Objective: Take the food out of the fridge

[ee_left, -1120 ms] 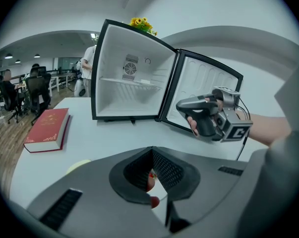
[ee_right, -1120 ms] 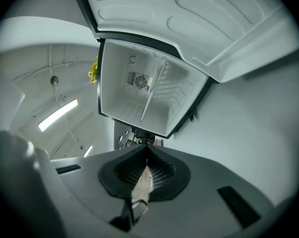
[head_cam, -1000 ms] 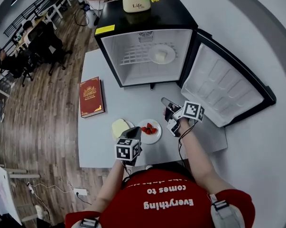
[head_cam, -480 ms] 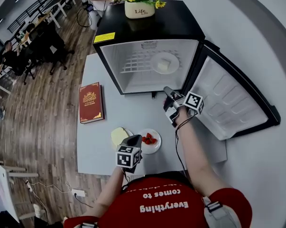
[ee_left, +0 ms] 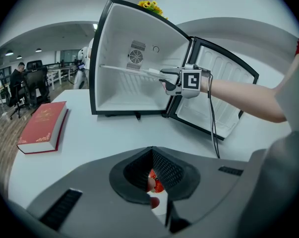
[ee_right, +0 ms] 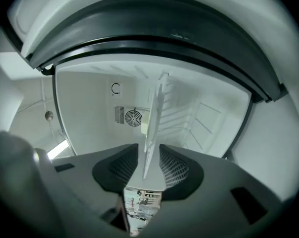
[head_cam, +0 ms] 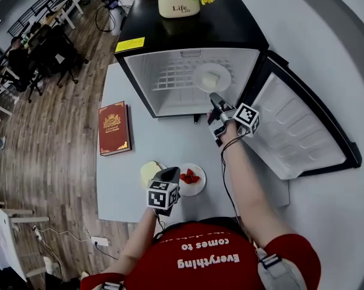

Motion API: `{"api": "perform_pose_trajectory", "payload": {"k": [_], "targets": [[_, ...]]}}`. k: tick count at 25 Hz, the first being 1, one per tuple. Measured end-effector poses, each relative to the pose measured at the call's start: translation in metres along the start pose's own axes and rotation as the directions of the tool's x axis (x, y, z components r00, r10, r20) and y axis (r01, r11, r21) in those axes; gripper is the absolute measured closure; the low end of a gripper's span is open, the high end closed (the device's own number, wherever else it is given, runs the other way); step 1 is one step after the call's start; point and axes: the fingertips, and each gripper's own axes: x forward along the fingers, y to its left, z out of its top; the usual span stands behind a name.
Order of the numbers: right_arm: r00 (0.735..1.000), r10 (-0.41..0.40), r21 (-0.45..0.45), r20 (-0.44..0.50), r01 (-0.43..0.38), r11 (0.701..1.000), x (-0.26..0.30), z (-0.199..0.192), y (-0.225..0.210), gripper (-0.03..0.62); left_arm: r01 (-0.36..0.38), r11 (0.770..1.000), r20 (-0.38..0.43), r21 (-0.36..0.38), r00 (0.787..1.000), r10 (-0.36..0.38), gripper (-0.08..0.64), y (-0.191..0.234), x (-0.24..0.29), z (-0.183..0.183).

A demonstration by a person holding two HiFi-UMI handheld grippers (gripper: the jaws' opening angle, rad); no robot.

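Inside the open fridge [head_cam: 218, 23], on the wire shelf [head_cam: 169, 74], a white plate [head_cam: 198, 80] carries a pale food block [head_cam: 211, 79]; the door [head_cam: 296, 132] stands swung wide to the right.

Right gripper [head_cam: 215, 98]: held level at the mouth of the compartment, rolled onto its side; its jaws have just been opening and stand apart; the near rim of the white plate lies between them with a gap on each side, so nothing is grasped.

Left gripper [head_cam: 168, 174]: tilted downward above the near part of the table [head_cam: 163, 132]; jaw tips closed together, holding nothing; strawberries [head_cam: 190, 177] show through the slit behind the tips.

On the table: the strawberries lie on a small plate [head_cam: 197, 189]; a pale yellow food [head_cam: 148, 173] lies just beside it on the left, partly covered by the left gripper; a red book [head_cam: 113, 127] lies flat well apart, near the left edge.

On the fridge top: a flower pot [head_cam: 178, 5].
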Motion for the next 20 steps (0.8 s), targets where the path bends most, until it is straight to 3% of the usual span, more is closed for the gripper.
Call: {"api": "perform_pose_trajectory", "payload": {"k": [14,20], "targets": [[0.999,-0.006,0.049,0.033,0.004,0.999,0.031,0.019,-0.009,0.468,0.004,1.0,-0.003,-0.015,1.0,-0.004,0.558,0.015,0.01,0.009],[0.999,-0.025,0.048,0.037,0.023,0.999,0.032,0.018,-0.008,0.537,0.014,1.0,0.001,-0.01,1.0,-0.014,0.558,0.015,0.011,0.012]]}}
